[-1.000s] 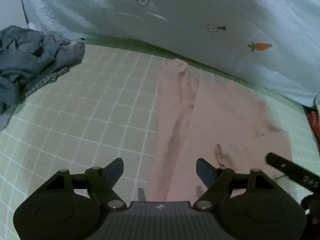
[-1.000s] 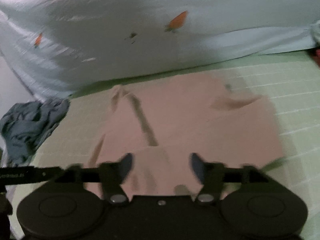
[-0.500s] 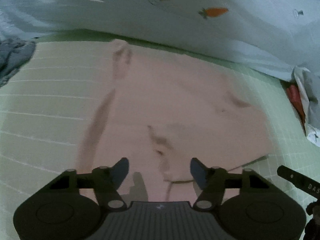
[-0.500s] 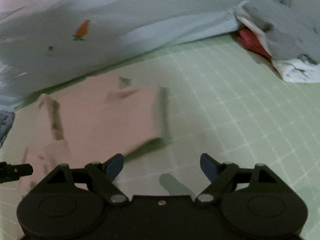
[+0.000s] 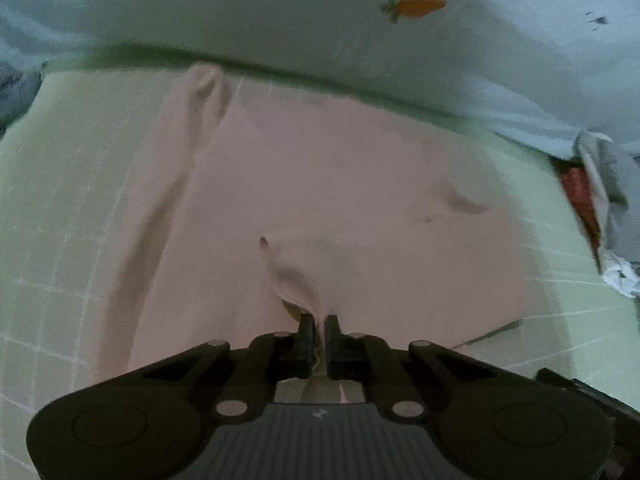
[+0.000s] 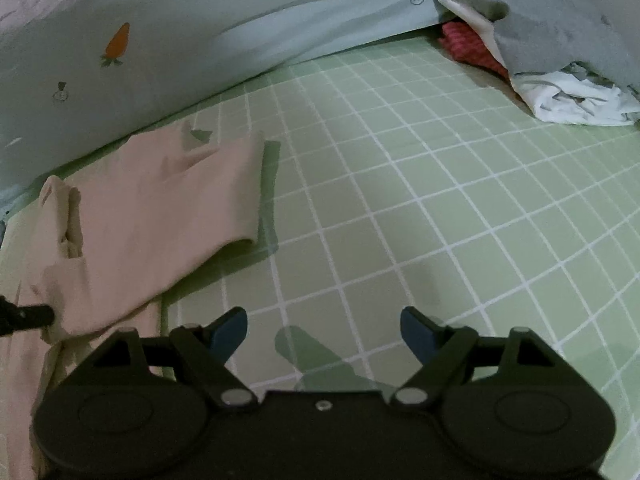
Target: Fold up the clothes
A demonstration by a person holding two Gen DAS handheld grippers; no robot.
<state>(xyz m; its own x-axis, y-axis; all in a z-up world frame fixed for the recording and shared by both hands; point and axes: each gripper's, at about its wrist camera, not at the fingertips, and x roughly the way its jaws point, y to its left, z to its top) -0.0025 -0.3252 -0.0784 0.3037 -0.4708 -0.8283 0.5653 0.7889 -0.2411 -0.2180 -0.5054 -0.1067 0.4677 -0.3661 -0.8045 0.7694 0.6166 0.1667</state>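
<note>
Through the left wrist camera I see my left gripper (image 5: 319, 326) clenched, its two fingers pinching a raised fold at the near edge of the pink garment (image 5: 340, 184). The garment lies spread on a bed covered by a green sheet with a white grid (image 5: 48, 200). A long sleeve (image 5: 176, 152) runs up the garment's left side toward the far edge. Behind the garment rises a pale blue quilt (image 5: 280, 20) printed with an orange carrot (image 5: 418, 7). A small heap of grey, red and white clothes (image 5: 600, 200) sits at the right edge of this blurred view.

Through the right wrist camera my right gripper (image 6: 324, 332) is released, its blue-tipped fingers wide apart over bare green sheet (image 6: 440, 200) and touching nothing. The pink garment (image 6: 160, 200) lies to the left, one edge lifted off the sheet and casting a shadow. A dark tip of the left gripper (image 6: 28, 317) pokes in at the left edge, touching the garment. The quilt (image 6: 200, 20) crosses the back, and the heap of clothes (image 6: 540, 40) rests in the far right corner.
</note>
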